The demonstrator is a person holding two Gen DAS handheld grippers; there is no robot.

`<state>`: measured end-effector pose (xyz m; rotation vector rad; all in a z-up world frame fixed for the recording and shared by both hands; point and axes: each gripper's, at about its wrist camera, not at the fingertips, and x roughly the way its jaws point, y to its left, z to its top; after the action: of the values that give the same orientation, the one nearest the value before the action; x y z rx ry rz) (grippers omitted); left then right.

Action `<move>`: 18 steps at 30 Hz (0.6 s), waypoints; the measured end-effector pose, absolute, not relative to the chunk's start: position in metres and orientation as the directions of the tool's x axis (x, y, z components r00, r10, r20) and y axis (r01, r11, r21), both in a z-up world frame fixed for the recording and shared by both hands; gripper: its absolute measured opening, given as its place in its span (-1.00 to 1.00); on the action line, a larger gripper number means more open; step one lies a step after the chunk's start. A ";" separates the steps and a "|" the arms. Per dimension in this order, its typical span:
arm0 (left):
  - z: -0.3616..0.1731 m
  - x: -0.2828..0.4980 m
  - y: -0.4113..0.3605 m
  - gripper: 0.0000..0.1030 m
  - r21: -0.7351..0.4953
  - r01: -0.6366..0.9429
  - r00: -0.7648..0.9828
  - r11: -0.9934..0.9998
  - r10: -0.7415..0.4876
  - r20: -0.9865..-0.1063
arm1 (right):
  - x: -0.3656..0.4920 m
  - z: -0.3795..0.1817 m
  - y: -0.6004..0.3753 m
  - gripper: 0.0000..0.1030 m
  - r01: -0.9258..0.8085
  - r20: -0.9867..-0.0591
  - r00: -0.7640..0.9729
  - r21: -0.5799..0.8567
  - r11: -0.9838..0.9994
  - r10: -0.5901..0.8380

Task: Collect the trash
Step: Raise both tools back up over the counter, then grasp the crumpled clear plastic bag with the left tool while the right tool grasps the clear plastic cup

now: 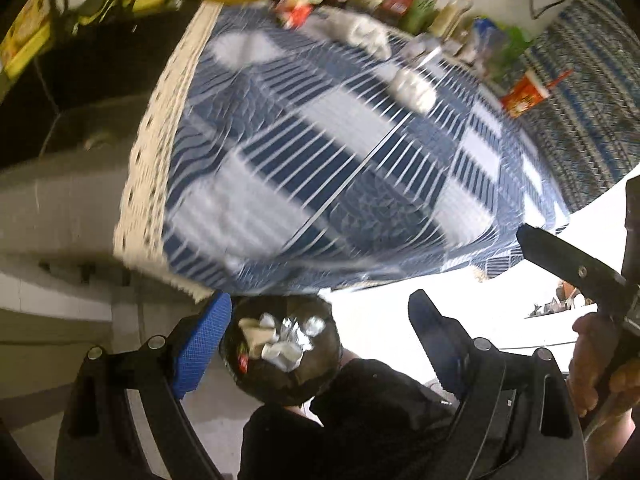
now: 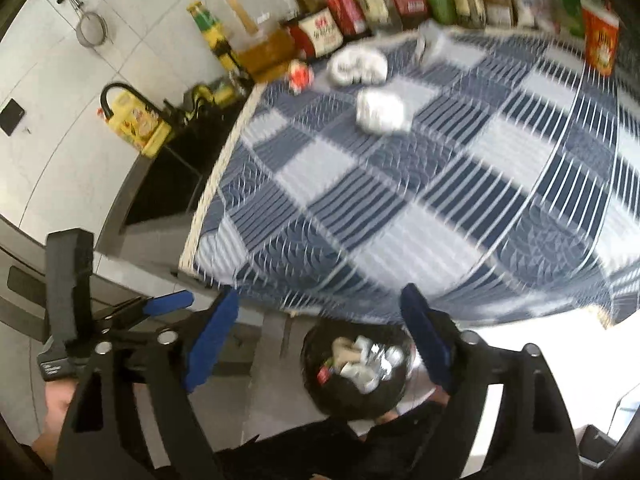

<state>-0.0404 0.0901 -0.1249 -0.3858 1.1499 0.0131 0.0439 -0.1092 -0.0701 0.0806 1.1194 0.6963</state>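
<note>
A black bin (image 1: 282, 354) with crumpled paper and foil inside stands on the floor below the table edge; it also shows in the right wrist view (image 2: 356, 364). My left gripper (image 1: 320, 344) is open and empty above the bin. My right gripper (image 2: 320, 340) is open and empty, also over the bin. Two crumpled white tissues (image 2: 380, 112) (image 2: 356, 65) and a small red-and-white wrapper (image 2: 300, 74) lie at the far side of the blue checked tablecloth (image 2: 400, 200). The tissues also show in the left wrist view (image 1: 412, 86) (image 1: 360, 32).
A row of bottles, boxes and packets (image 2: 400, 0) lines the table's far edge. A red cup with a straw (image 1: 524, 94) stands at the right. A black sink (image 2: 176, 176) with a yellow oil bottle (image 2: 136, 120) lies left of the table. The other gripper (image 2: 72, 300) shows at left.
</note>
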 end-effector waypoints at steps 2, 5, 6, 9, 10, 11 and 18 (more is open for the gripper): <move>-0.116 -0.031 0.084 0.70 -0.280 -0.181 0.424 0.943 -0.182 -0.887 | 0.055 -0.063 -0.112 0.71 -0.479 -0.789 0.268 0.388 0.787 0.552; -0.106 -0.016 0.078 0.70 -0.266 -0.160 0.445 0.950 -0.171 -0.879 | 0.073 -0.052 -0.116 0.73 -0.502 -0.782 0.304 0.354 0.789 0.544; -0.104 -0.011 0.076 0.70 -0.265 -0.159 0.450 0.951 -0.169 -0.877 | 0.081 -0.049 -0.117 0.73 -0.506 -0.782 0.317 0.339 0.793 0.536; -0.096 0.008 0.072 0.70 -0.257 -0.157 0.470 0.954 -0.157 -0.869 | 0.104 -0.042 -0.122 0.74 -0.513 -0.776 0.342 0.318 0.797 0.530; -0.094 0.017 0.070 0.70 -0.252 -0.161 0.477 0.954 -0.149 -0.866 | 0.112 -0.040 -0.123 0.76 -0.516 -0.778 0.343 0.312 0.798 0.527; -0.091 0.022 0.071 0.70 -0.252 -0.164 0.481 0.954 -0.146 -0.865 | 0.125 -0.039 -0.124 0.76 -0.522 -0.777 0.343 0.309 0.795 0.528; -0.082 0.072 0.060 0.70 -0.242 -0.191 0.501 0.951 -0.118 -0.858 | 0.191 -0.037 -0.121 0.76 -0.572 -0.786 0.350 0.251 0.781 0.509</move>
<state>0.0718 0.0597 -0.0818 -0.3250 1.0504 0.0452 0.1911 -0.1214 -0.0374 -0.0715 0.9903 0.7005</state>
